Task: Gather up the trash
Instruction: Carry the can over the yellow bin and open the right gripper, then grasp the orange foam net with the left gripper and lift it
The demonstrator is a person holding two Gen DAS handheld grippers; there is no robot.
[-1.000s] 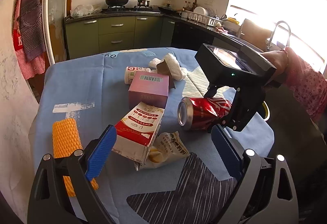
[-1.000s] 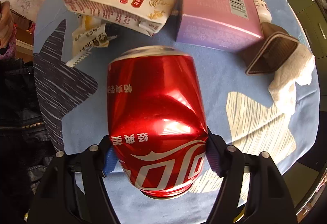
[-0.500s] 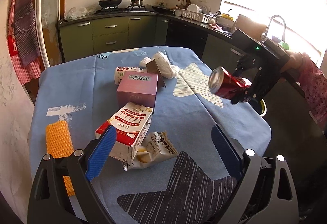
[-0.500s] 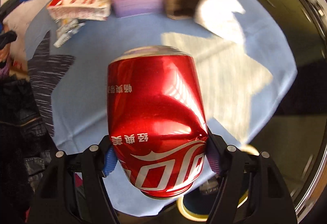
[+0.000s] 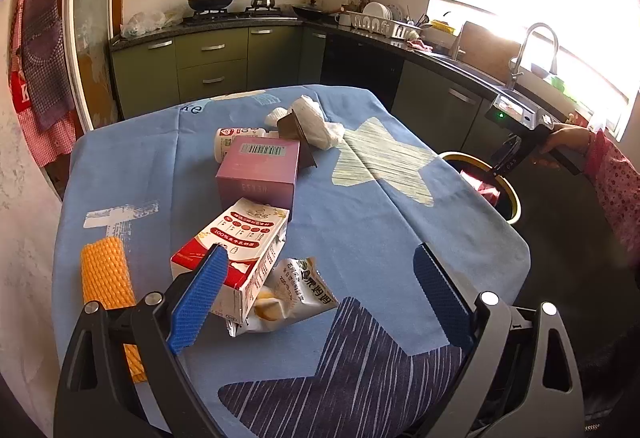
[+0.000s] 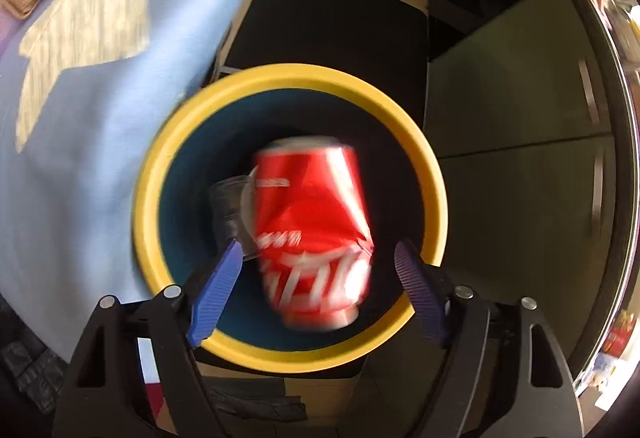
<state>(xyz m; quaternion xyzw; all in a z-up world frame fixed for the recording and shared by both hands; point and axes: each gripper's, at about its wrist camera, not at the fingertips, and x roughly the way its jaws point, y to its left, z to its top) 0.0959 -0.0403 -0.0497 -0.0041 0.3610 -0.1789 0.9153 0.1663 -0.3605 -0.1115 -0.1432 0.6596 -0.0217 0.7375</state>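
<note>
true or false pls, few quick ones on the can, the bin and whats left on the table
1. The red can is clamped between the right gripper fingers. False: the jaws are open and it is blurred, loose over the bin.
2. The bin has a yellow rim. True.
3. The left gripper holds the milk carton. False: it is open, holding nothing.
4. The pink box lies on the table. True.

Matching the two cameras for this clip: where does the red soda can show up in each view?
Left wrist view: the red can is far right, only partly visible inside the yellow-rimmed bin, below the right hand-held gripper.
Right wrist view: the can is centre frame, blurred, between the open fingers over the bin's mouth.
Shared landmark: the pale star on the blue tablecloth.
</note>
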